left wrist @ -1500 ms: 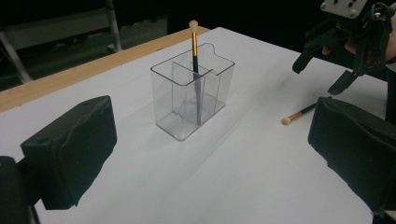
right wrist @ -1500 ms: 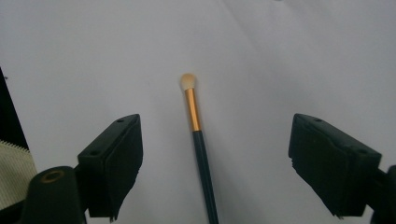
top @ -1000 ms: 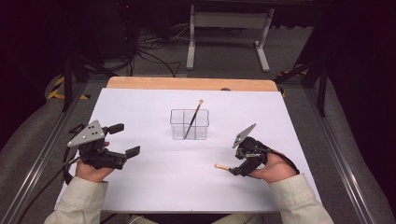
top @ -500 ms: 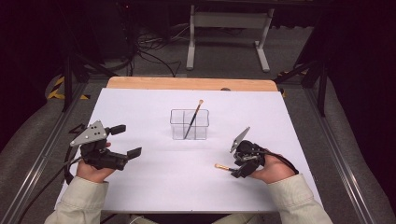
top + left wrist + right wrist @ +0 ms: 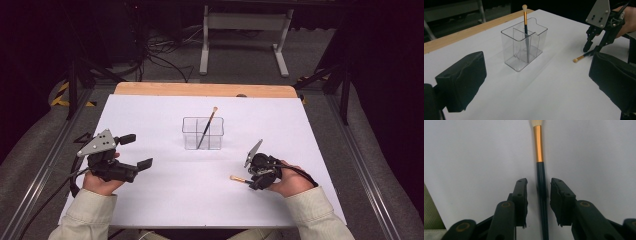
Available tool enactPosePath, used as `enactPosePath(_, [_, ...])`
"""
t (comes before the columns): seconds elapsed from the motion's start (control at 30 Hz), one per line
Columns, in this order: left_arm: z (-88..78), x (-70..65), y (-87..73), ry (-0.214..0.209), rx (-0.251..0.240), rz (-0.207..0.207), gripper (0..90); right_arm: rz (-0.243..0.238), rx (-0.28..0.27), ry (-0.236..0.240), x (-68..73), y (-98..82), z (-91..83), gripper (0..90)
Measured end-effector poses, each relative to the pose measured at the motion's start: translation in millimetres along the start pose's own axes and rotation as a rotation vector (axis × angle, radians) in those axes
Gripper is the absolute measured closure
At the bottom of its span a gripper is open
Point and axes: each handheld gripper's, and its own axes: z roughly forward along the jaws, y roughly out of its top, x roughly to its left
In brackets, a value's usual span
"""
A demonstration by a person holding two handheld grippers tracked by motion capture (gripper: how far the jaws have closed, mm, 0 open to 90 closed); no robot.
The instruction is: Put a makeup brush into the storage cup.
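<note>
One dark-handled brush point(image 5: 541, 182), gold ferrule, pale tip, lying flat.

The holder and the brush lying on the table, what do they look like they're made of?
Holder: clear glossy plastic, probably acrylic; you see straight through its walls and divider.
Brush: dark, smooth handle, maybe painted wood or plastic; the shiny gold band looks metallic, and the pale tip looks like soft bristles.

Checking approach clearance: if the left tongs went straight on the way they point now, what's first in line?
Probably the clear organizer, standing ahead between the open left tongs and holding an upright brush. Bare white table lies before it. Depth is hard to judge, so they might pass just beside it.
</note>
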Motion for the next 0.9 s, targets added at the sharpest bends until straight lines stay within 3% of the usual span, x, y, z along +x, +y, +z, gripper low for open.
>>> enactPosePath(0.47, [1.6, -0.2, -0.7, -0.003, 0.009, 0.001, 2.2, 0.002, 0.027, -0.028, 0.1, 1.9, 2.8, 82.0])
enactPosePath(0.9, [1.7, -0.1, -1.0, -0.003, 0.01, 0.001, 2.1, -0.019, 0.052, -0.056, 5.2, 4.9, 3.8, 82.4])
